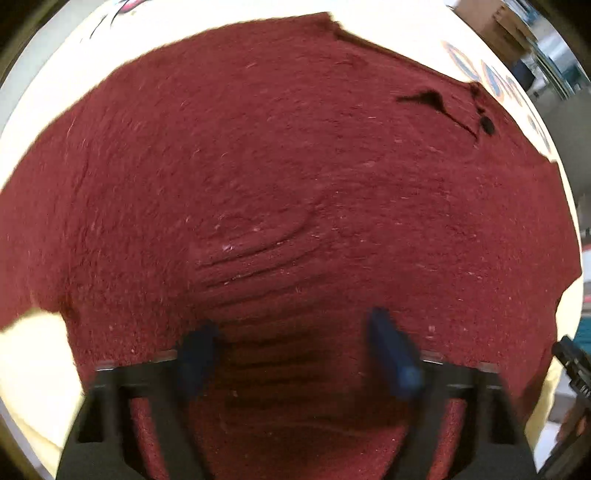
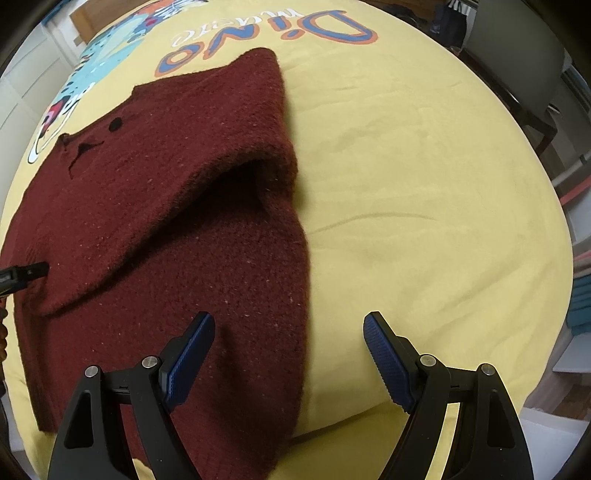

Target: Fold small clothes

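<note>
A dark red knitted sweater (image 2: pixel 155 206) lies on a yellow printed sheet (image 2: pixel 424 184), one sleeve folded across its body. It fills the left wrist view (image 1: pixel 280 166), with its collar slit and a black button (image 1: pixel 487 125) at upper right. My left gripper (image 1: pixel 291 332) is open, low over the sweater's ribbed part, jaws wide apart with nothing between them; its tip shows in the right wrist view (image 2: pixel 26 275) at the sweater's left edge. My right gripper (image 2: pixel 288 325) is open and empty above the sweater's right edge.
The sheet carries a "Dino" print (image 2: pixel 266 35) and a cartoon figure (image 2: pixel 85 74) beyond the sweater. A dark chair (image 2: pixel 517 74) stands at the far right, past the sheet's edge. Cardboard boxes (image 1: pixel 502 26) show at the upper right of the left wrist view.
</note>
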Demonstrator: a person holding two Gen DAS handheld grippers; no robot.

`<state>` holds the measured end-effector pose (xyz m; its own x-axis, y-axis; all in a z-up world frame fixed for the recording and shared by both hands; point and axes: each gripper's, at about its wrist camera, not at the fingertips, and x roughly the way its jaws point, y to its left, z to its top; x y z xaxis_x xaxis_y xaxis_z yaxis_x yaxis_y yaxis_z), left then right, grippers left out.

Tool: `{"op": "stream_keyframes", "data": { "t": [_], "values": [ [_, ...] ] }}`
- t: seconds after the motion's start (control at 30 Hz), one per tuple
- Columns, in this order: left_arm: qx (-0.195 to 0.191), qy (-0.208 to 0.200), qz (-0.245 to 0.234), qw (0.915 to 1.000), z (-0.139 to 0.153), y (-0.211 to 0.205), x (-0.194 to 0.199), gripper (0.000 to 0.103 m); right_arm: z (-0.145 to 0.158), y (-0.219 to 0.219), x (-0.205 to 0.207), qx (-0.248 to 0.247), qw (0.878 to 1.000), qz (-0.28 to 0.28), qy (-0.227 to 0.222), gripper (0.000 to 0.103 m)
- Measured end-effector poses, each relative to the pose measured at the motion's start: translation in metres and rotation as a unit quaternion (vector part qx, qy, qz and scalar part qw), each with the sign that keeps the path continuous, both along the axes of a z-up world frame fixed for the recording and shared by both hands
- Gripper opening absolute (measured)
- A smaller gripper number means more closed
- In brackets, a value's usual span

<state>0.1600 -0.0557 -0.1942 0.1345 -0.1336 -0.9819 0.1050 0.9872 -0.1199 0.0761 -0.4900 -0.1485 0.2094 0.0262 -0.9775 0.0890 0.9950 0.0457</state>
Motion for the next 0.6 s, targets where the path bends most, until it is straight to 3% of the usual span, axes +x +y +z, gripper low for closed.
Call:
{"op": "stream_keyframes", "data": {
  "t": [0.03,0.07,0.1,0.2,0.33,0.47,0.6],
  "values": [
    [-0.004,-0.007,-0.006,1.0,0.003,-0.004,0.0,0.041,-0.001,-0.001,0.0,-0.001,1.0,-0.002,0.001,0.084],
    [-0.016,-0.009,-0.012,0.9998,0.007,-0.005,0.0,0.024,-0.002,-0.003,0.001,-0.002,1.0,-0.003,0.002,0.084],
    [-0.022,-0.009,-0.018,0.9995,0.008,-0.008,0.0,0.015,-0.003,-0.004,0.001,-0.003,1.0,-0.004,0.004,0.084],
    [-0.016,-0.021,-0.032,0.9991,0.015,-0.014,0.001,0.011,-0.009,-0.007,0.002,-0.001,1.0,-0.011,0.008,0.084],
    [-0.035,-0.038,-0.027,0.9983,0.037,-0.002,0.003,0.01,-0.014,-0.007,0.004,0.011,1.0,-0.01,0.013,0.084],
    [-0.032,-0.083,-0.03,0.9956,0.079,0.016,0.017,0.009,-0.014,-0.008,0.008,0.009,1.0,-0.012,0.009,0.084],
    [-0.028,-0.11,-0.027,0.9931,0.108,0.025,0.026,0.009,-0.01,-0.014,0.017,0.043,0.999,-0.027,0.0,0.084]
  ]
}}
